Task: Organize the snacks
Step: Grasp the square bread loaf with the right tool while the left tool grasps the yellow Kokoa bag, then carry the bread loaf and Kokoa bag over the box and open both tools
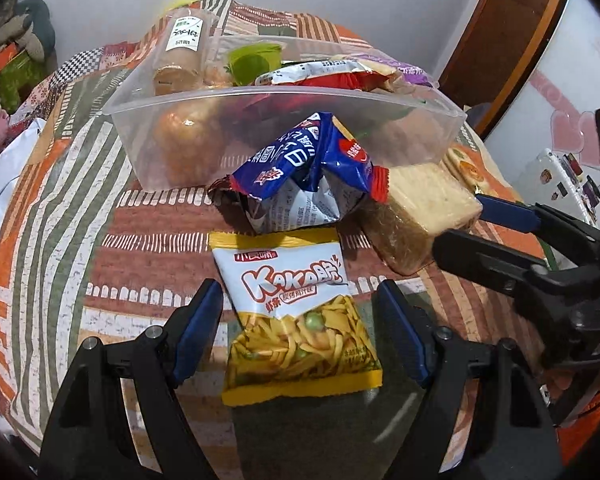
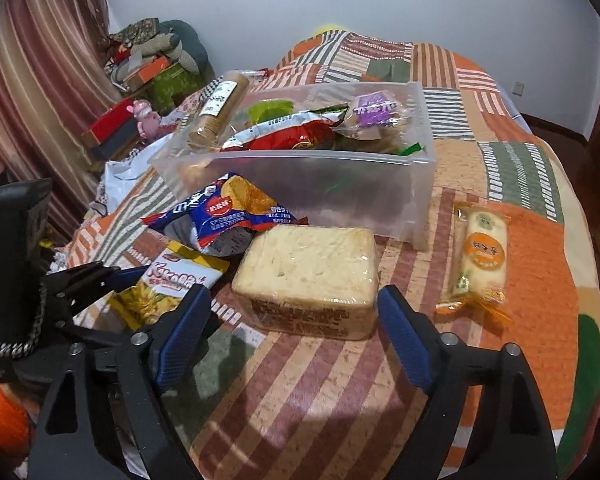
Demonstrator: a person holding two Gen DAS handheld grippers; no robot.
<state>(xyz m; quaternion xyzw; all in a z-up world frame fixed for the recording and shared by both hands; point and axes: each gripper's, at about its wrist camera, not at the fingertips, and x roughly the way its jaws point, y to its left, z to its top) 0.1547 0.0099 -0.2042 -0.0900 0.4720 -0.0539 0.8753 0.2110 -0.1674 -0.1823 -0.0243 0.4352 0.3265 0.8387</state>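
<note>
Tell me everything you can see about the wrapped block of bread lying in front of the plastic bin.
The bread block is a pale, thick rectangular loaf sealed in clear film, its near side printed with dark text. It lies flat on the patchwork quilt, just in front of the clear bin, with the blue chip bag at its left corner. The open right gripper straddles its near end, fingers not visibly pressing it.

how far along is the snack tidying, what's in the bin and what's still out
Partly done. The clear bin already holds several snacks, among them a biscuit roll and a red packet. Nothing is gripped: the left gripper is open around the yellow Kaka packet, the right gripper open around the wrapped bread. The blue chip bag and orange-label cake also remain out.
</note>
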